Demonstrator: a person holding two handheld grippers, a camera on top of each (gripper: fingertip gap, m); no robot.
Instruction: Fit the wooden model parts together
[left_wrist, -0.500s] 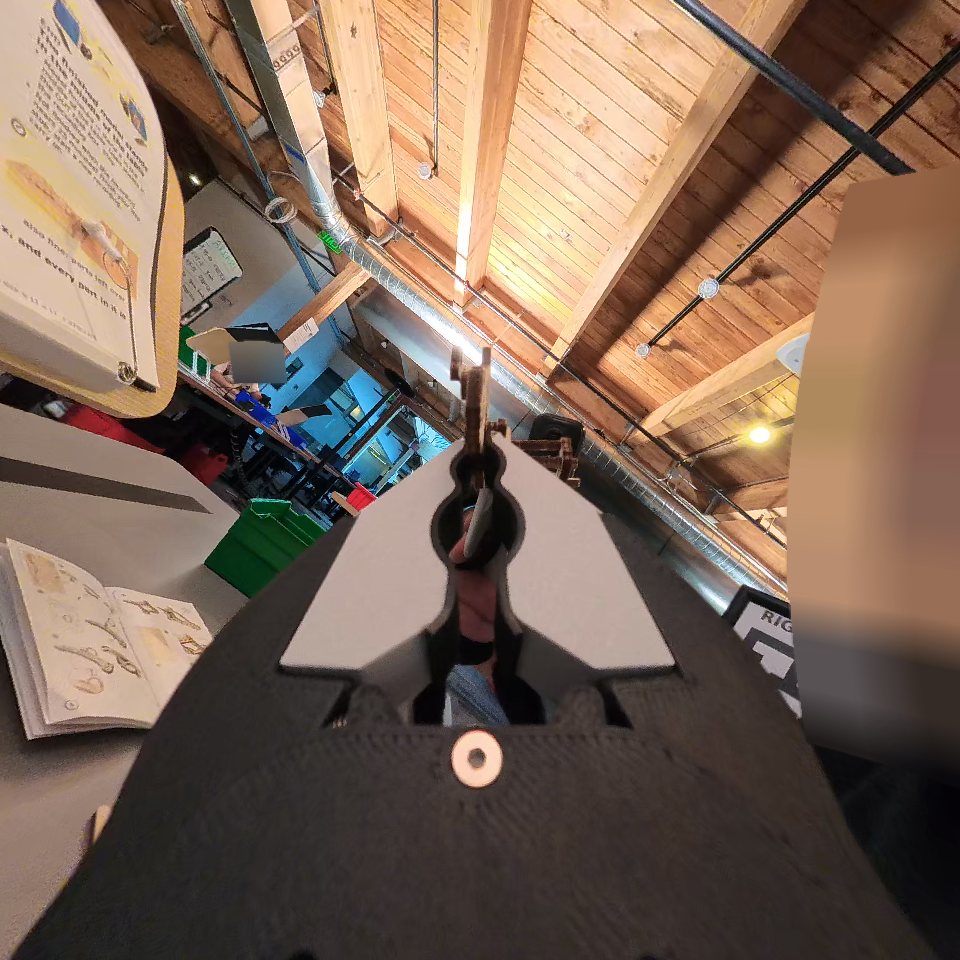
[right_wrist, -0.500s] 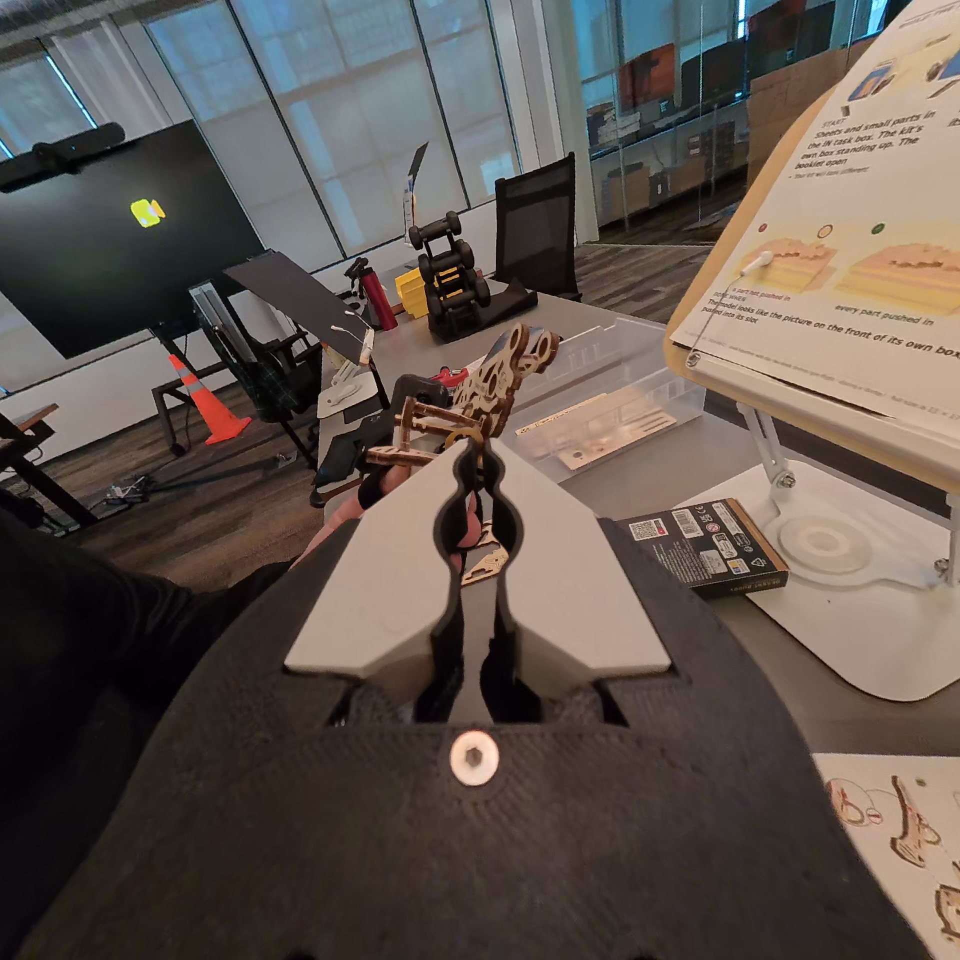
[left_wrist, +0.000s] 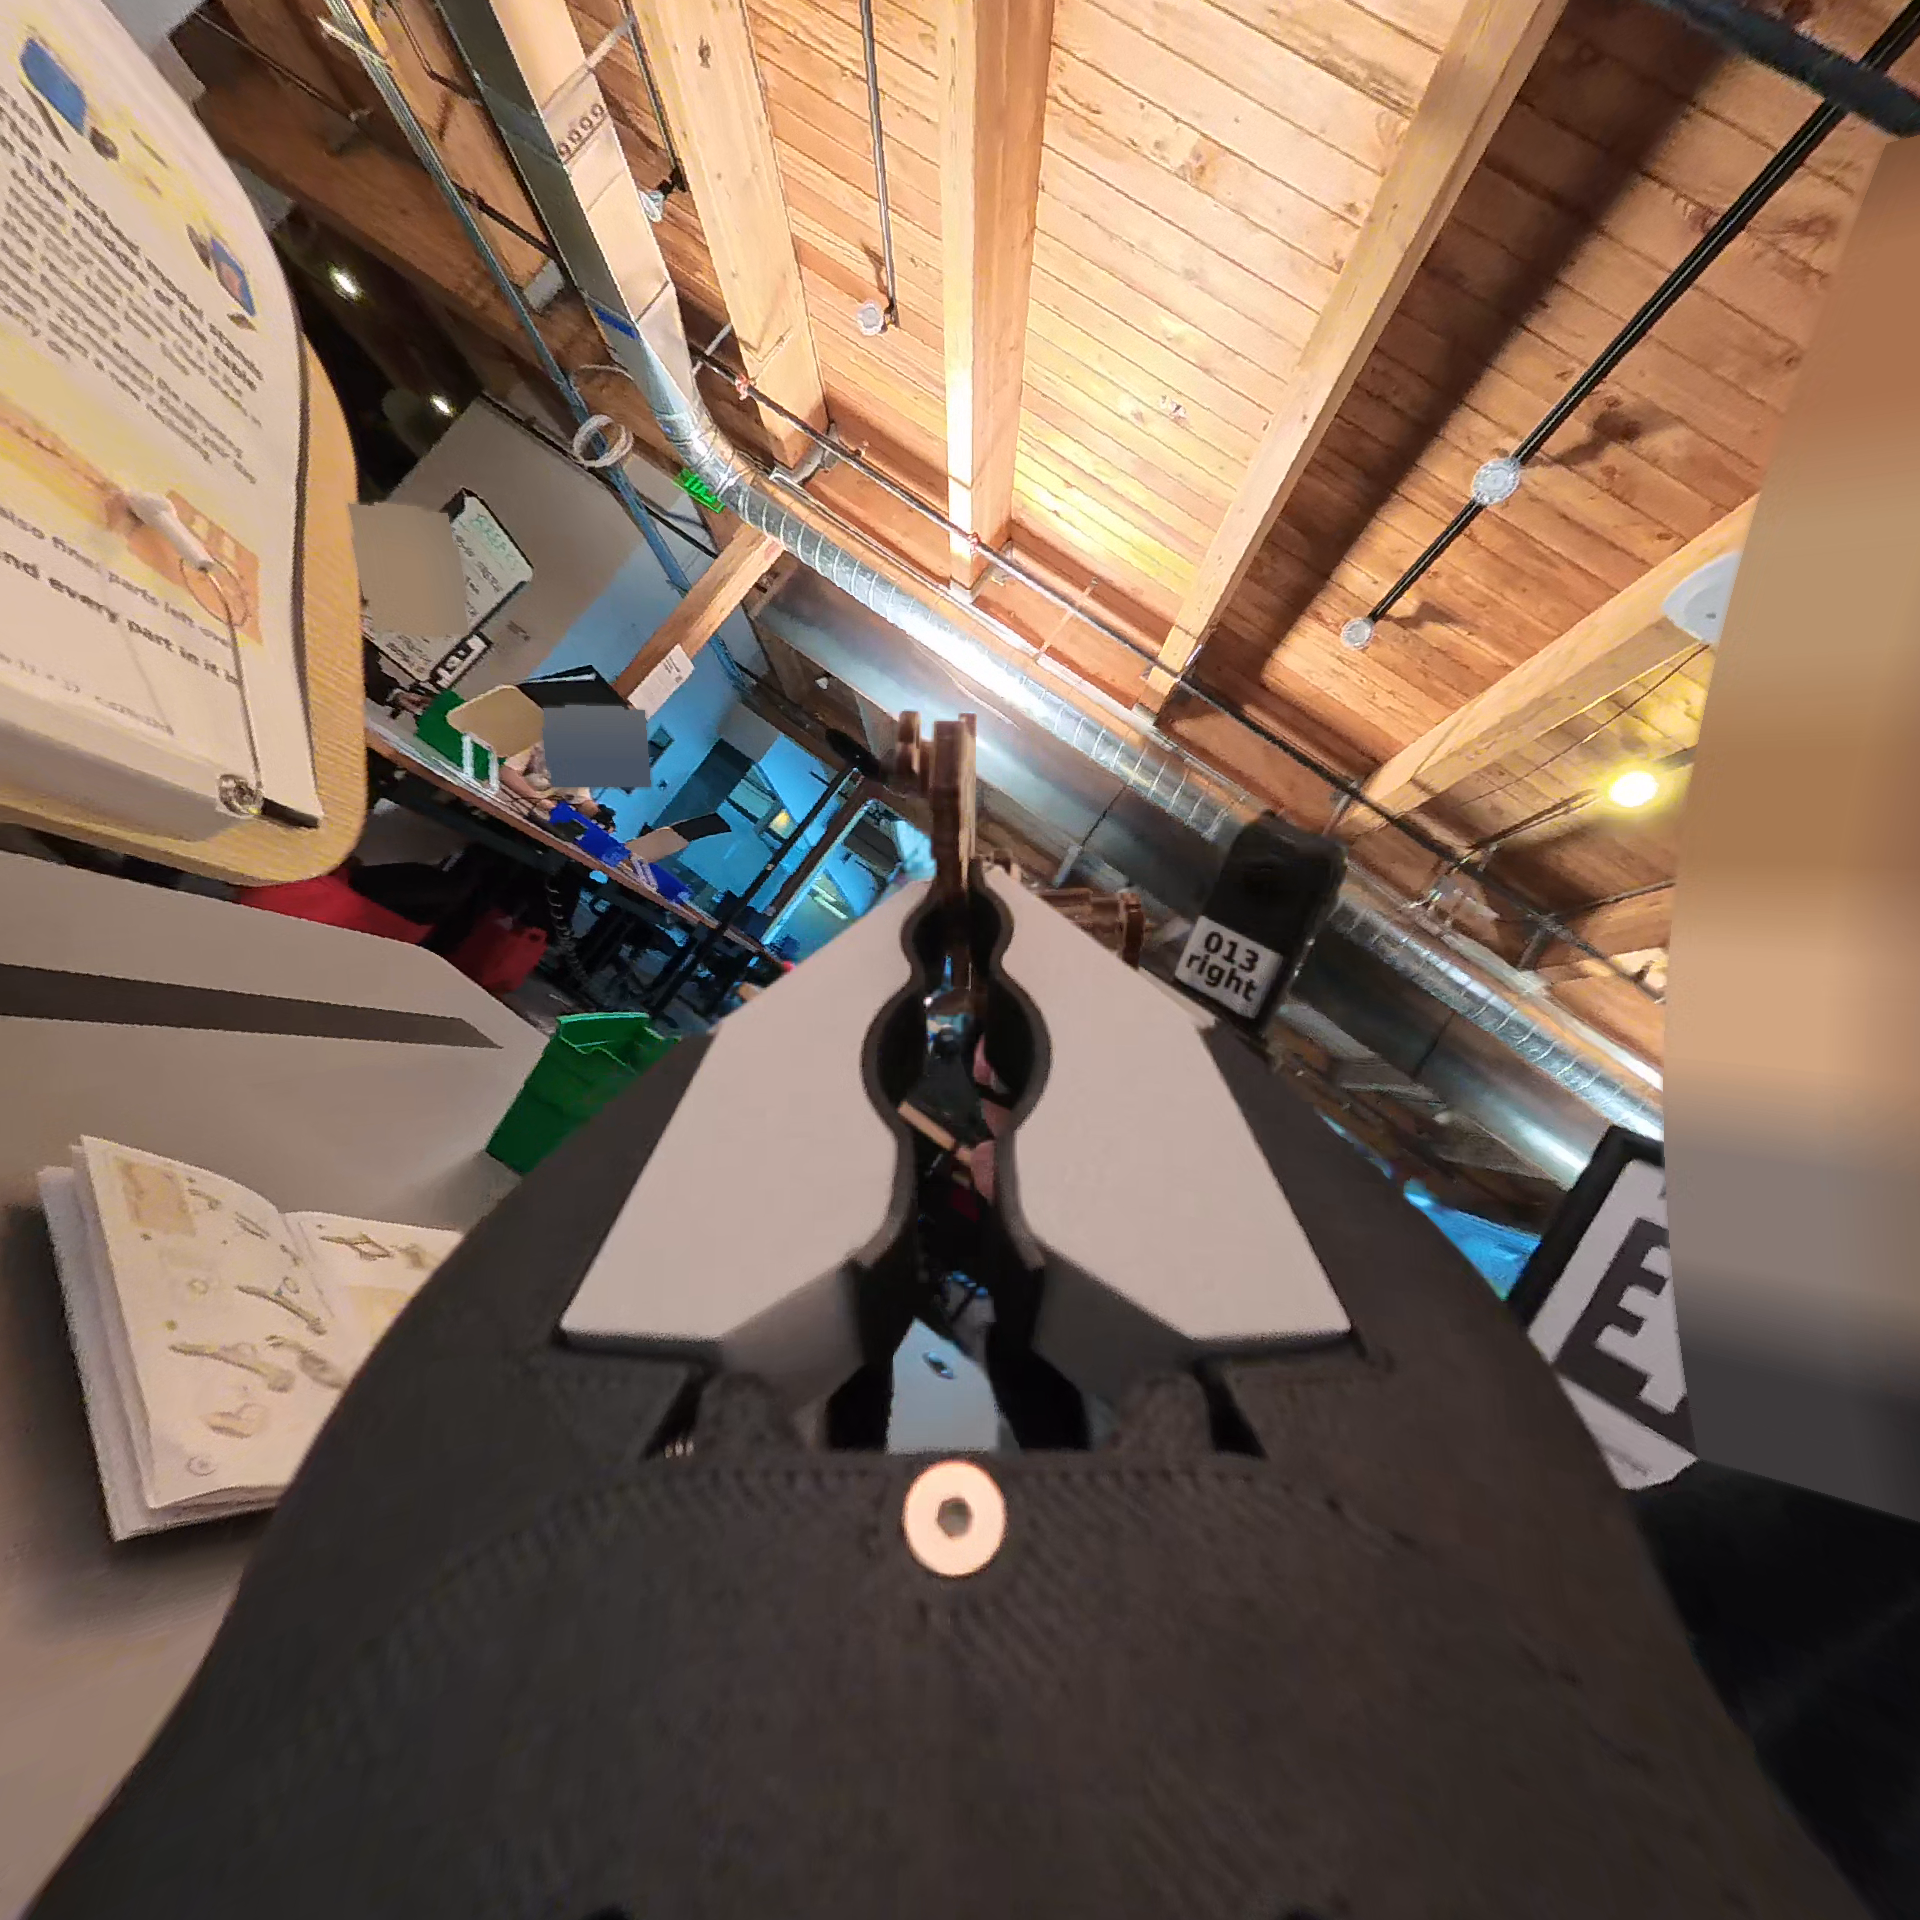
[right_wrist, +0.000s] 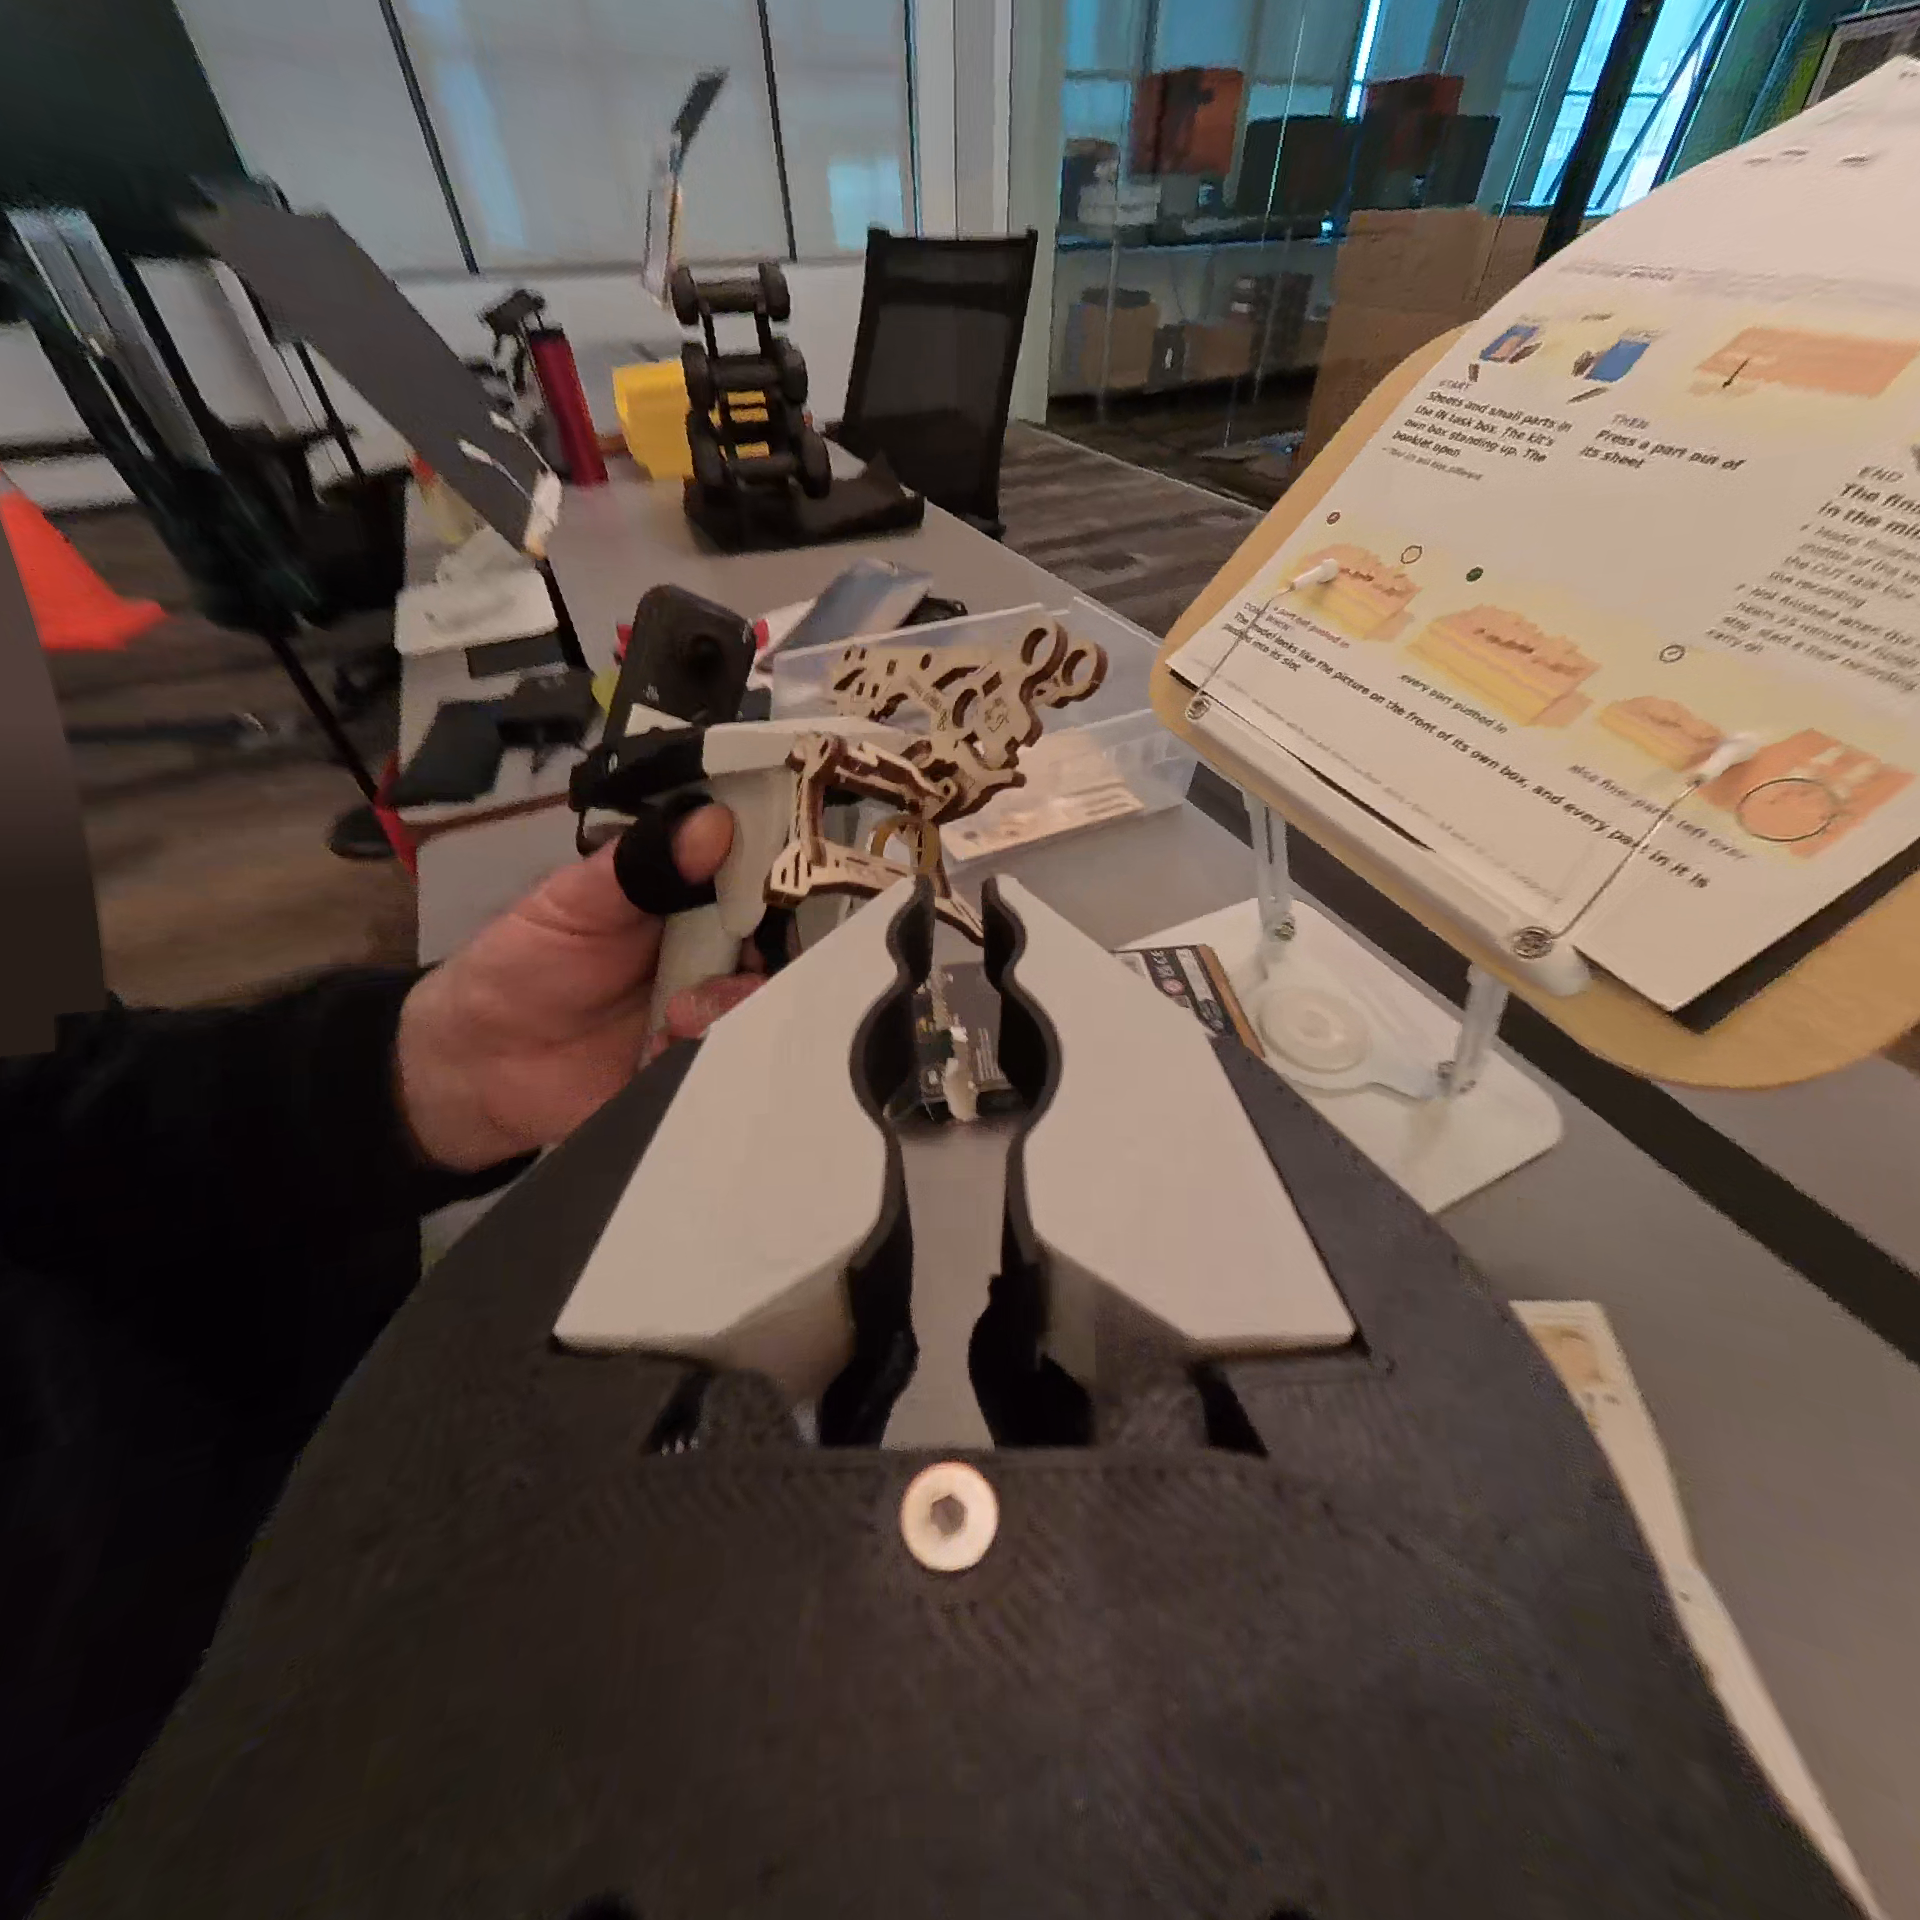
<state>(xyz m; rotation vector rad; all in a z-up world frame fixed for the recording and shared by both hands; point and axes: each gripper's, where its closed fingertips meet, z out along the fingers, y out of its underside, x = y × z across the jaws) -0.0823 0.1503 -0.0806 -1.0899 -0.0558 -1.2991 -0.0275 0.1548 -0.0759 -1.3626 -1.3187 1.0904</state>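
Note:
The wooden model (right_wrist: 935, 717), a pale laser-cut assembly with brown edges, is held up in the air over the table. My left gripper (left_wrist: 956, 894) is shut on it. In the left wrist view the model (left_wrist: 951, 790) shows edge-on, sticking up from the fingertips. In the right wrist view a hand (right_wrist: 561, 977) holds the left gripper (right_wrist: 769, 769) at the model's left side. My right gripper (right_wrist: 956, 904) is open, with a narrow gap between its tips just below the model. A thin lower part of the model reaches into that gap. The right gripper's black body (left_wrist: 1268, 883) shows behind the model.
An instruction sheet on a wooden stand (right_wrist: 1558, 675) rises at the right, also seen in the left wrist view (left_wrist: 135, 468). An open booklet (left_wrist: 229, 1320), a clear plastic box (right_wrist: 1091, 769) and a small black box (right_wrist: 1174, 977) lie on the grey table (right_wrist: 1714, 1351). A dumbbell rack (right_wrist: 748, 416) stands far back. Some 6 cm of space lies between my two pairs of fingers.
My right gripper has opened and let go of the model, and has drawn back slightly. The left gripper still holds the model, now turned so more of it shows.

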